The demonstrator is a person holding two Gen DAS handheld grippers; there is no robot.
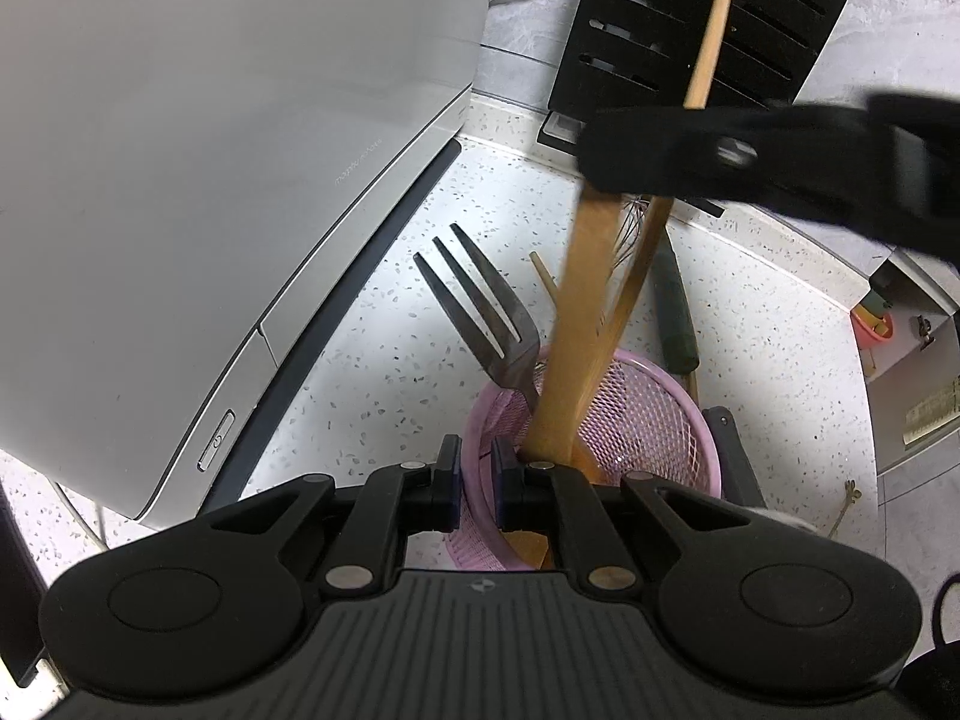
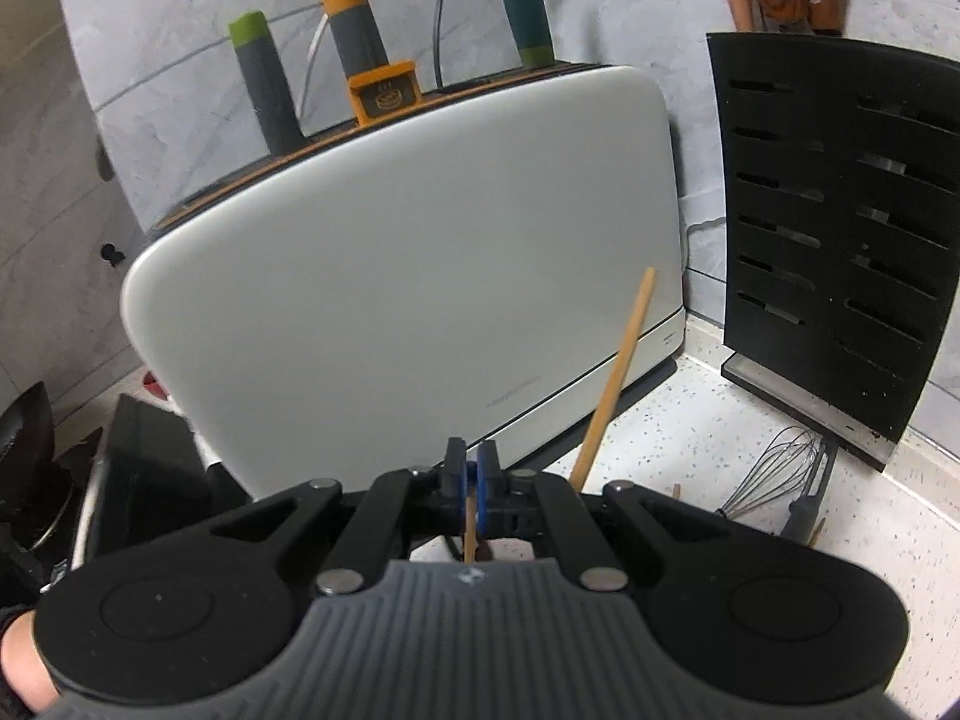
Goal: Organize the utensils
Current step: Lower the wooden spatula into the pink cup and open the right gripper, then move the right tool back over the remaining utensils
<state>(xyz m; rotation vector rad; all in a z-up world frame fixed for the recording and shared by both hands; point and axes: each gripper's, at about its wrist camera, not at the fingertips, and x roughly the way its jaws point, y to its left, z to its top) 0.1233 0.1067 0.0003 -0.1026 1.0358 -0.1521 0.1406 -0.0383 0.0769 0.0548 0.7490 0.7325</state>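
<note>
pinching the near rim of the pink mesh basket (image 1: 654,420), the left tongs (image 1: 477,468) are pressed nearly together with the basket wall between the blue pads, steadying it on the speckled desk (image 1: 372,360). right tongs (image 2: 471,471) are pressed together on a thin wooden utensil handle (image 2: 471,519), seen edge-on between the pads; in the left view the right tongs cross the top right as a dark blur, with the wooden spatula (image 1: 579,324) hanging below them and its lower end already inside the basket. a second wooden stick (image 2: 612,381) pokes up just right of the right tongs; cannot tell whether it is part of the same utensil or another one.

key relation: basket lies below the right tongs, the spatula's long axis runs steeply from the grip down into the basket mouth, tilted a bit. right hand is the one carrying; left hand only holds the basket. judgement: the move left is letting the spatula sink and releasing it.

also in the basket: a metal serving fork (image 1: 480,306), tines up, leaning toward the white appliance (image 1: 210,180). beyond the basket on the desk lie a whisk (image 2: 774,474) and a dark green handle (image 1: 675,312), not yet stowed. black knife block (image 2: 834,228) stands at the back right.

risk guess: the tilted spatula may knock the fork or tip the light basket.
</note>
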